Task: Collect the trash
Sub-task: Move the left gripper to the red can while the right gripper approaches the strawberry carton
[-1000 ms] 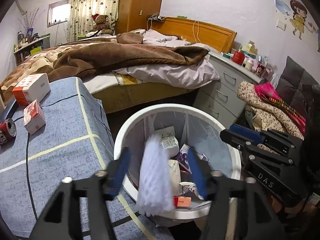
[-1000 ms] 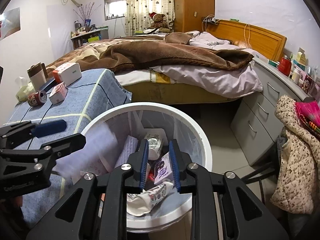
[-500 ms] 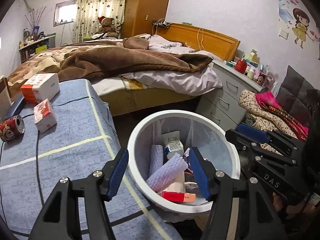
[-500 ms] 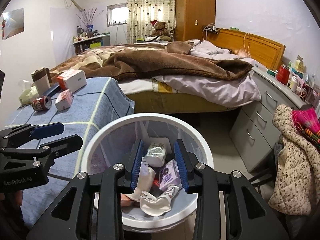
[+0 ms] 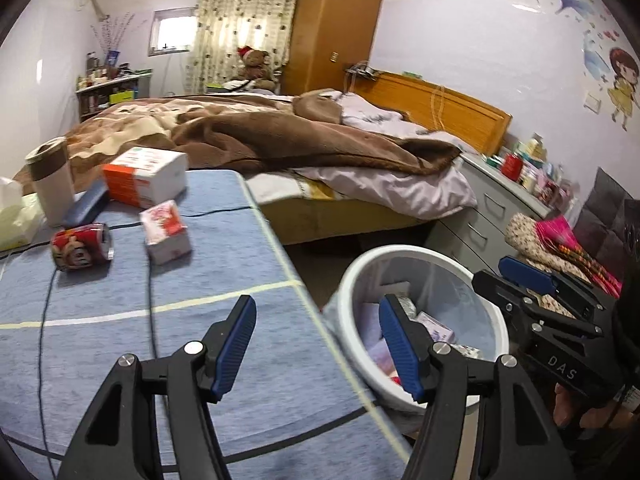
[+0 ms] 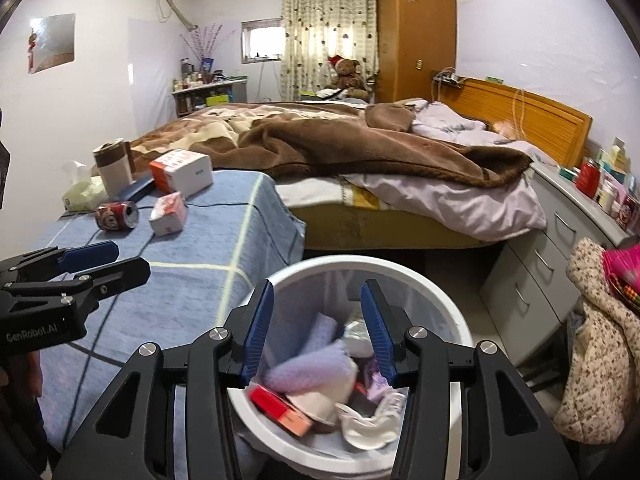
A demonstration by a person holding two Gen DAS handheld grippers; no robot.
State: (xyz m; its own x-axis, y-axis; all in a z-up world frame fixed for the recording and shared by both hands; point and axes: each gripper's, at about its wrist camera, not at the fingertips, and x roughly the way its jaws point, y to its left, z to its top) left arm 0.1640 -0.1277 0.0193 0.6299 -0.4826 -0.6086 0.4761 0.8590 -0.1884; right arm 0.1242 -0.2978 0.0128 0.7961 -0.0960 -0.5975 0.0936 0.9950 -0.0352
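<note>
Can (image 5: 82,245), crushed, red, lying on its side on the bench (image 5: 240,360), long axis crosswise, up-left of the empty, released left gripper (image 5: 316,346), the nearer; right gripper (image 6: 318,330), empty and opening, over the bin (image 6: 440,292).

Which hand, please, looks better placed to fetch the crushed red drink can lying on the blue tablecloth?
Left, probably. The left gripper already hangs over the blue tablecloth, open and empty, facing the crushed red drink can. The right gripper, jaws opening, empty, hangs over the white waste bin.

Trash inside the white bin (image 6: 436,288) is motion-blurred, and the bin's near rim hides behind the right claw (image 6: 318,326).
</note>
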